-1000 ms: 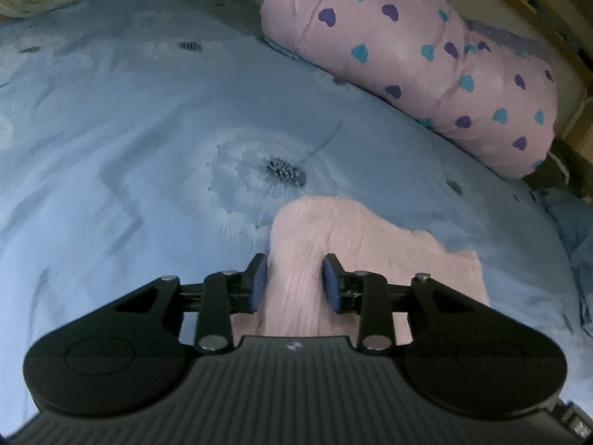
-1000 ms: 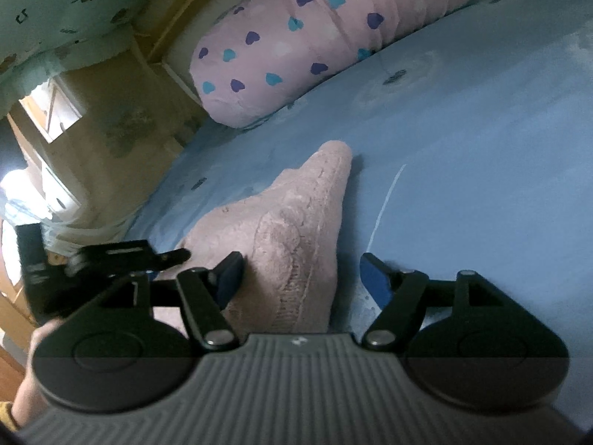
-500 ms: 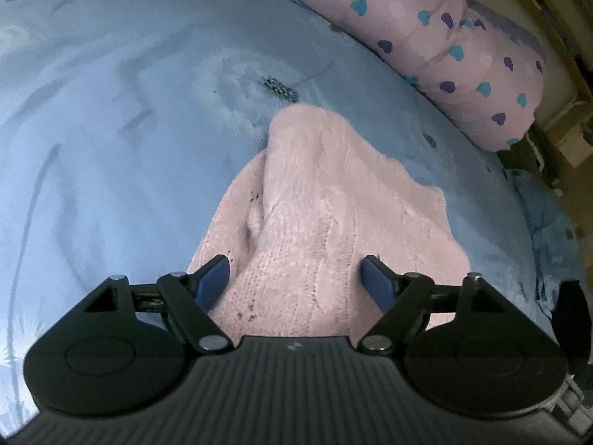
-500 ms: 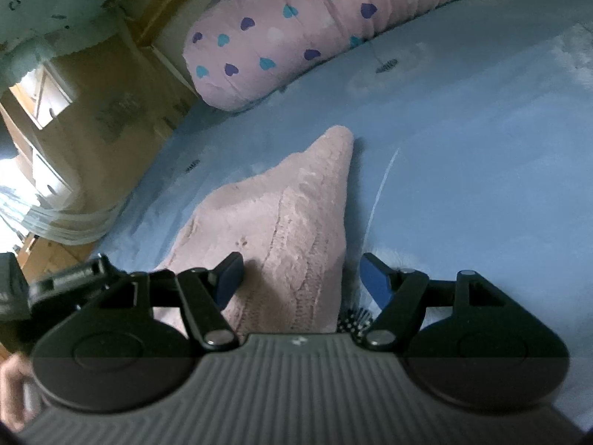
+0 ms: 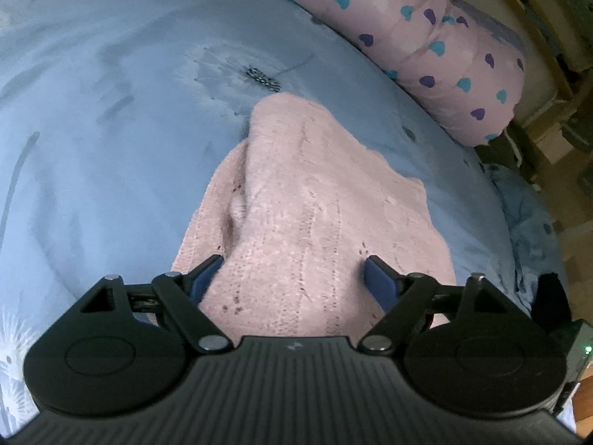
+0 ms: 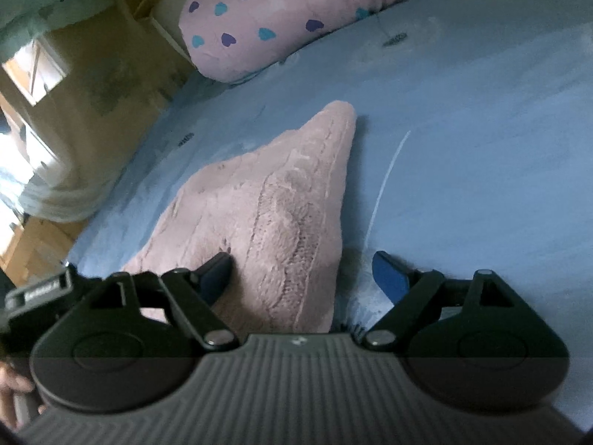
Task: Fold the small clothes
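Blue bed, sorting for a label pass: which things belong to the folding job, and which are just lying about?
Job: pink fuzzy knitted garment; left gripper; right gripper, both with jaws open.
Lying about: pink heart-print bolster pillow; blue dandelion-print bedsheet.

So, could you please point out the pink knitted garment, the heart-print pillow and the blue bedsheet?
pink knitted garment (image 5: 315, 222): left wrist view, middle of the knit.
heart-print pillow (image 5: 418, 37): left wrist view, middle of its pink cover.
blue bedsheet (image 6: 481, 129): right wrist view, bare stretch right of the garment.
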`<action>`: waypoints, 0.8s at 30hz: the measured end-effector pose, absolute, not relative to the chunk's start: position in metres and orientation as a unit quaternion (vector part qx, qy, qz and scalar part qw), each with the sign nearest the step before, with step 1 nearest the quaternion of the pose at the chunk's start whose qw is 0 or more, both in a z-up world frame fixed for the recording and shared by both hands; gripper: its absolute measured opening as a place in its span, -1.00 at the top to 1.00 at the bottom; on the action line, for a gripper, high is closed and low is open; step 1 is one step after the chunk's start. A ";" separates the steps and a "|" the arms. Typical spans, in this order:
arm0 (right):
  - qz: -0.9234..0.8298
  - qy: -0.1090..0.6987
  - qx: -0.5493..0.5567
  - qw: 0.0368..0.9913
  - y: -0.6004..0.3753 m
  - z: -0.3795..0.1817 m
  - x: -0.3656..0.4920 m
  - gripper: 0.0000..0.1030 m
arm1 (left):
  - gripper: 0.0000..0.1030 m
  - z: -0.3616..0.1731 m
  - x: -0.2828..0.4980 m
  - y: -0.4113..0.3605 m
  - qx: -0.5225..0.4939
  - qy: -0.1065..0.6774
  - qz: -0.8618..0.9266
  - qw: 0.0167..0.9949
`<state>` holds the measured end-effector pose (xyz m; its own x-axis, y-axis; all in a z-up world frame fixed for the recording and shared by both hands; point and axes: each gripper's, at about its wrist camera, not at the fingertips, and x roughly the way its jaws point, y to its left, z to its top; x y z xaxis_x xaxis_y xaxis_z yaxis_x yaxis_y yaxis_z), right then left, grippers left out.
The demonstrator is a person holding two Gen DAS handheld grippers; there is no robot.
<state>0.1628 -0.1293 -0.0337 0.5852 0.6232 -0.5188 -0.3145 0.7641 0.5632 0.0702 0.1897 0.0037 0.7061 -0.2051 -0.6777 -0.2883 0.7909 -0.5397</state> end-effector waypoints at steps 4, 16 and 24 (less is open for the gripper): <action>0.271 0.359 0.212 0.868 -0.124 -0.035 0.163 -0.68 | -0.65 0.002 0.071 0.187 -0.314 0.381 0.016 0.870; 0.296 0.385 0.252 0.837 -0.108 -0.036 0.176 -0.58 | -0.74 -0.011 0.083 0.184 -0.299 0.367 -0.012 0.881; 0.293 0.395 0.263 0.830 -0.108 -0.034 0.177 -0.57 | -0.73 -0.017 0.082 0.183 -0.315 0.347 -0.002 0.883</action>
